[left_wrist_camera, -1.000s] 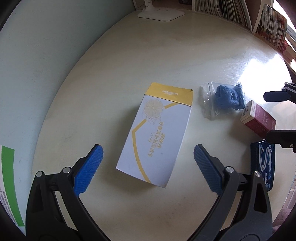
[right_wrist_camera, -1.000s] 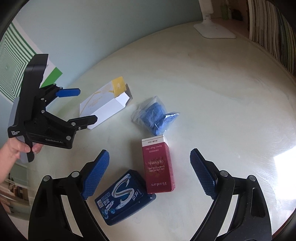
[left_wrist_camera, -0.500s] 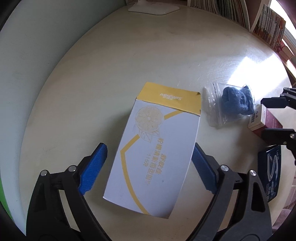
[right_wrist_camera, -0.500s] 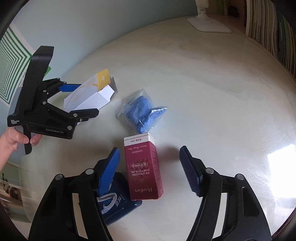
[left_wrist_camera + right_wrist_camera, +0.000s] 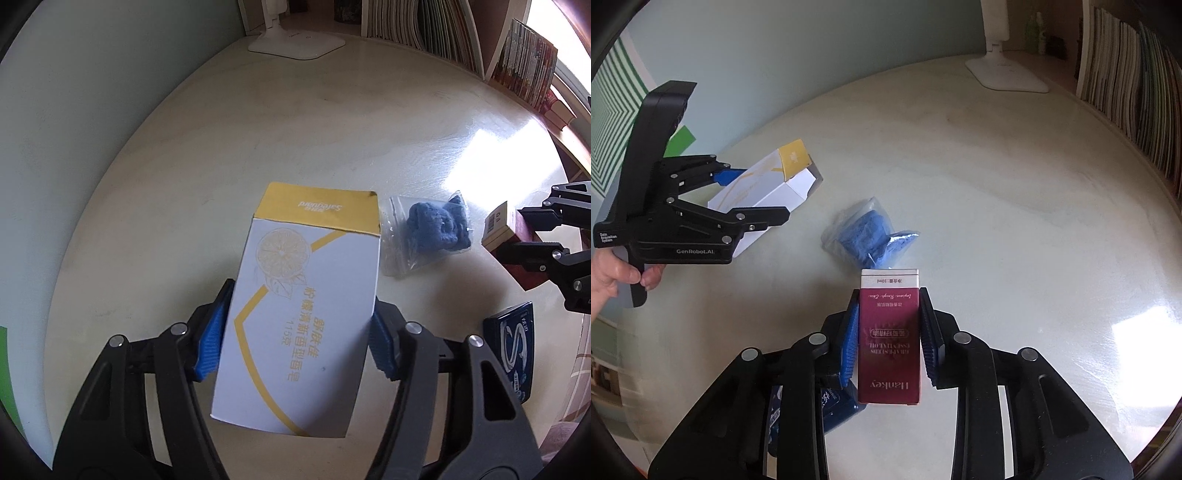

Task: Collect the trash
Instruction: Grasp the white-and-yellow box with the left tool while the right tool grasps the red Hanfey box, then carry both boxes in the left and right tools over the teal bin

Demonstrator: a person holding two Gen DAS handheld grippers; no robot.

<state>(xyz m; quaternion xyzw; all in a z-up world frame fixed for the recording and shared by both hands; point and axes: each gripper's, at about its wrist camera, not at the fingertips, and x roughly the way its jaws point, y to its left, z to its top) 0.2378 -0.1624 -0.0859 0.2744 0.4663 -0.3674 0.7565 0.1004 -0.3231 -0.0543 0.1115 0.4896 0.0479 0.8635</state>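
Right wrist: maroon box (image 5: 889, 334) reads "Hankey" (smaller print perhaps "Essential Oil").

Daylight enters from my right, laying a blown-out white glare patch on the pale bench (image 5: 332, 147) in both views. Elsewhere the light is soft and even, with faint shadows beside the objects. Fisheye distortion bends the bench edge into a curve and darkens the corners to black. Focus is fairly sharp centrally, softer toward the rim.
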